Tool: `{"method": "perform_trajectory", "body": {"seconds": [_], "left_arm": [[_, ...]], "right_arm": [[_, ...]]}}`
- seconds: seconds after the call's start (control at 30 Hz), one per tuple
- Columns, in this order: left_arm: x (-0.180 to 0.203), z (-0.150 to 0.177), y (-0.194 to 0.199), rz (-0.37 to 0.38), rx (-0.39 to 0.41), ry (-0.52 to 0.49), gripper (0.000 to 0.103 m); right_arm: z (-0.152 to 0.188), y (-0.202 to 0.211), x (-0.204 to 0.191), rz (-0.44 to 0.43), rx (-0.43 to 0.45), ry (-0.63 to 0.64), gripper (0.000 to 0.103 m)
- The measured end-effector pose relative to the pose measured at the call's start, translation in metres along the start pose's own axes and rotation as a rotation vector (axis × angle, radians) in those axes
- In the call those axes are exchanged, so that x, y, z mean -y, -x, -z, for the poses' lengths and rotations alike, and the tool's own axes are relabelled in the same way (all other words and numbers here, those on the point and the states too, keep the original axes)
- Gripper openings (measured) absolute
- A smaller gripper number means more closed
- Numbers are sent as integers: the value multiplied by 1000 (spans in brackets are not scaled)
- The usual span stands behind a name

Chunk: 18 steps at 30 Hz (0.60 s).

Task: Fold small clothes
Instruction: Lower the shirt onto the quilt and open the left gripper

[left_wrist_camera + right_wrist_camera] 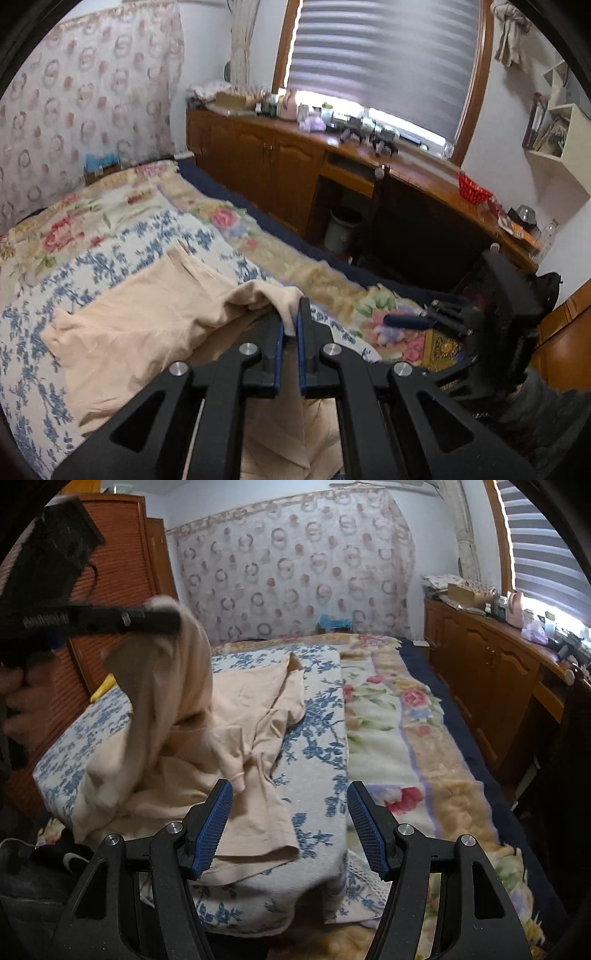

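A beige garment point(147, 317) lies spread on a blue-and-white floral cloth point(37, 369) on the bed. My left gripper point(290, 325) is shut on an edge of the garment and lifts it up off the bed; in the right wrist view it point(162, 618) shows at upper left with the beige garment point(229, 738) hanging from it. My right gripper point(290, 801) is open and empty, just above the garment's near edge and the floral cloth point(317, 746). It also shows at the right of the left wrist view point(406, 320).
A flowered blanket point(399, 738) covers the bed's right side. A wooden cabinet and desk point(280, 162) with several small items run along the window wall. A wooden wardrobe point(122, 572) stands left of the bed. A patterned curtain point(295, 561) hangs behind the bed.
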<state>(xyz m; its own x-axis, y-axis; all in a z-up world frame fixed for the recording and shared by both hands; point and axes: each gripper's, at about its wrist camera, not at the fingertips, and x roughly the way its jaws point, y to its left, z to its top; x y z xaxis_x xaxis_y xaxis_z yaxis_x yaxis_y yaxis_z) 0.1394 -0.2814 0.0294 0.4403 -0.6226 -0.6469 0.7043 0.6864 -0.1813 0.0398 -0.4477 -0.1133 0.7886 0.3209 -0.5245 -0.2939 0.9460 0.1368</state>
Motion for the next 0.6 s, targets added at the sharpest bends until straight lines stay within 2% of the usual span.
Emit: {"method": "perform_trajectory", "body": {"seconds": [0.1, 0.23, 0.27, 0.33, 0.43, 0.6], "left_arm": [[-1, 6, -4, 3, -21, 2, 7], [-4, 16, 6, -39, -12, -16, 29], [-8, 18, 9, -52, -7, -12, 31], [-18, 27, 19, -75, 3, 9, 42], [-36, 44, 28, -113, -14, 24, 45], [-73, 81, 39, -228, -54, 67, 47]], "right_arm": [[-2, 2, 6, 0, 1, -10, 66], [-5, 1, 8, -5, -4, -1, 66], [-6, 1, 7, -5, -5, 2, 66], [-7, 1, 4, -12, -4, 13, 66], [-8, -5, -1, -19, -5, 18, 66], [-14, -18, -16, -45, -12, 34, 66]]}}
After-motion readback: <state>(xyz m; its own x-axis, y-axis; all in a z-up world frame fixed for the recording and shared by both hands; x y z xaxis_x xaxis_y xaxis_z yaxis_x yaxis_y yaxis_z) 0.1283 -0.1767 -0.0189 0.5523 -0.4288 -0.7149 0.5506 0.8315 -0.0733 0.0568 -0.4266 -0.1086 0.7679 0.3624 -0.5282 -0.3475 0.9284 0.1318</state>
